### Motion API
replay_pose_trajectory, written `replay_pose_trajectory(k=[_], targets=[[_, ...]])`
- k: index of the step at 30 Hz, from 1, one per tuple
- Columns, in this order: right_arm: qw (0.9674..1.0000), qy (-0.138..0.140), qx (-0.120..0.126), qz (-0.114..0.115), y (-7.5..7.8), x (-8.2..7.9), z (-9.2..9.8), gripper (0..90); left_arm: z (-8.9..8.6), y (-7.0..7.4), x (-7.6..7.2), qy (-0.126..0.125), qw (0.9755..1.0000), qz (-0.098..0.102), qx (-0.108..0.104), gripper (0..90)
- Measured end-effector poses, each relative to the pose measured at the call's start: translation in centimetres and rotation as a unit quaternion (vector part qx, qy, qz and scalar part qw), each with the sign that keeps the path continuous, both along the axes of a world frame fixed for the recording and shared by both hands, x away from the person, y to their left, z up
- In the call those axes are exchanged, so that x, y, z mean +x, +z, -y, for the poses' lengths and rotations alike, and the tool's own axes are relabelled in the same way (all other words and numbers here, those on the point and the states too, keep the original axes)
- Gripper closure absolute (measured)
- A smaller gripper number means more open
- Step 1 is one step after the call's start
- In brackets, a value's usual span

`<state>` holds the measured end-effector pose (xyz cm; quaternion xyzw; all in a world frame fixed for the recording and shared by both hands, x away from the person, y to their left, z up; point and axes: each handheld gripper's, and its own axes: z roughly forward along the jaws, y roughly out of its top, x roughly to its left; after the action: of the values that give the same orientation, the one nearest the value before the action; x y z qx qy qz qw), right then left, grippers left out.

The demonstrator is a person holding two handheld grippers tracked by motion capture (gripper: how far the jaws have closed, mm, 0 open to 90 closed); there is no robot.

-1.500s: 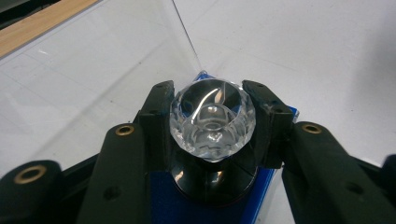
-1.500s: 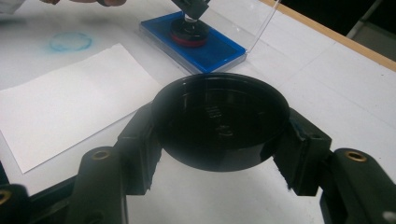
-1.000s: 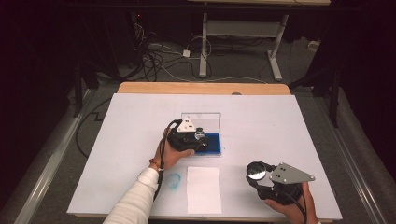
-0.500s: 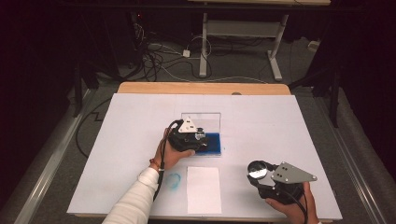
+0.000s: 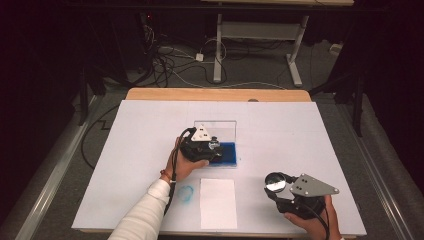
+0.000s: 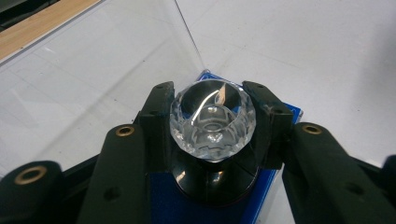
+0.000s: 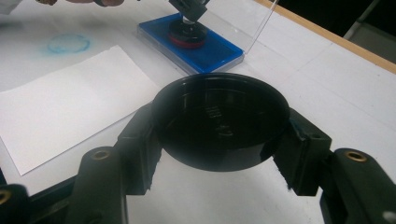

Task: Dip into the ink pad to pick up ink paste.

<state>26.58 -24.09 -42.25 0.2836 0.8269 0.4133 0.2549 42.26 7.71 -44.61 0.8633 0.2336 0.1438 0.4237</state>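
With the left tool [image 6: 212,123] clenched on the stamp's crystal knob [image 6: 212,121] over the blue ink pad [image 5: 227,152] and the right tool [image 7: 219,154] grasping its black cap [image 7: 219,123], pressing straight down would likely ink evenly.

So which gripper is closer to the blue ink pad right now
The left. The left gripper is over the blue ink pad, holding a stamp on it. The right gripper sits apart, nearer the table's front edge, holding a black cap.
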Motion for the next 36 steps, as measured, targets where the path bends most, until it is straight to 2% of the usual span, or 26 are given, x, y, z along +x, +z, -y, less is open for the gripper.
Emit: replay_pose_trajectory(k=[4, 9, 19, 36], targets=[[1.0000, 0.000, 0.001, -0.001, 0.0, 0.0, 0.0, 39.1, -0.1, 0.2, 0.1, 0.005, 0.9999, 0.002, 0.011, 54.9], [1.0000, 0.001, 0.002, -0.001, 0.0, 0.0, 0.1, 39.1, -0.7, 0.7, 0.2, 0.011, 0.9999, 0.003, 0.004, 54.9], [1.0000, 0.001, 0.002, 0.000, 0.1, 0.0, 0.0, 39.1, -1.4, 2.1, 0.1, 0.015, 0.9998, 0.014, 0.006, 55.0], [1.0000, 0.002, 0.003, 0.001, 0.1, 0.0, 0.1, 39.1, -2.5, 3.7, -0.4, 0.023, 0.9994, 0.027, 0.001, 54.9]])
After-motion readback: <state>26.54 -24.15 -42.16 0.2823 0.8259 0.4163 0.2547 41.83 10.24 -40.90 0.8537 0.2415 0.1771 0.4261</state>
